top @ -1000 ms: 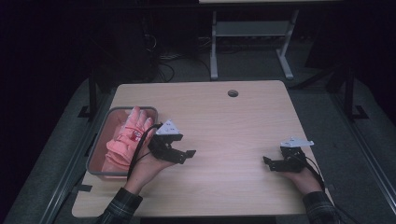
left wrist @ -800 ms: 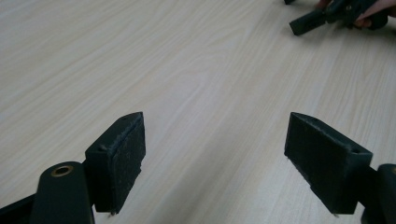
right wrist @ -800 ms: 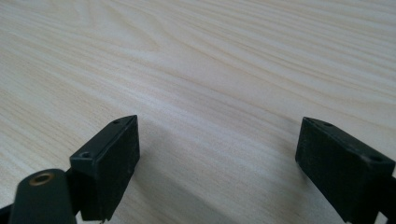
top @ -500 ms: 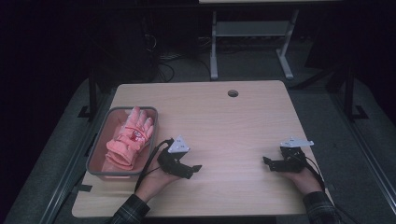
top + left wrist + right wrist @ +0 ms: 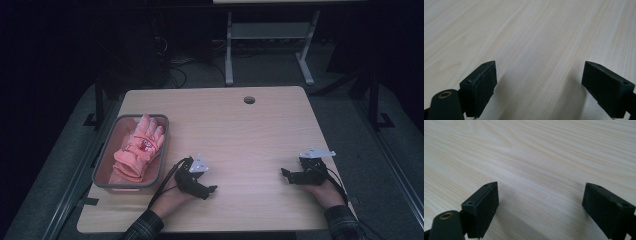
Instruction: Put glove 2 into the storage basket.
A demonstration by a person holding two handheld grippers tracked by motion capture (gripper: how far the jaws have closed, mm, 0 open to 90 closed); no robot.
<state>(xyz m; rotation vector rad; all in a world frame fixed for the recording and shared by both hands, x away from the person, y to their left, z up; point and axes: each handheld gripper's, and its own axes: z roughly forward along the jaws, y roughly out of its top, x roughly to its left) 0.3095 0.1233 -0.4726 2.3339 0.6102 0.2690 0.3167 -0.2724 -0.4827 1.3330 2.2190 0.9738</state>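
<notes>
The jaws of the left gripper (image 5: 539,85) stand wide apart with nothing between them but bare wood grain, and the jaws of the right gripper (image 5: 541,207) are spread just as wide over the same pale surface. In the high view the left gripper (image 5: 206,189) rests low on the desk (image 5: 240,135) near its front edge, just beside the grey tray (image 5: 102,170), while the right gripper (image 5: 289,175) lies well apart from it toward the desk's right side. The pink gloves (image 5: 137,150) lie in the tray, piled together with their fingers pointing toward the far end, touched by neither gripper. Judging from this, the placing step looks finished: the gloves are in the tray and both hands sit idle and empty on the wood. If anything more is wanted, the left gripper is the nearer one and would need to lift, turn toward the tray and come down over its rim before closing on the soft fabric.
</notes>
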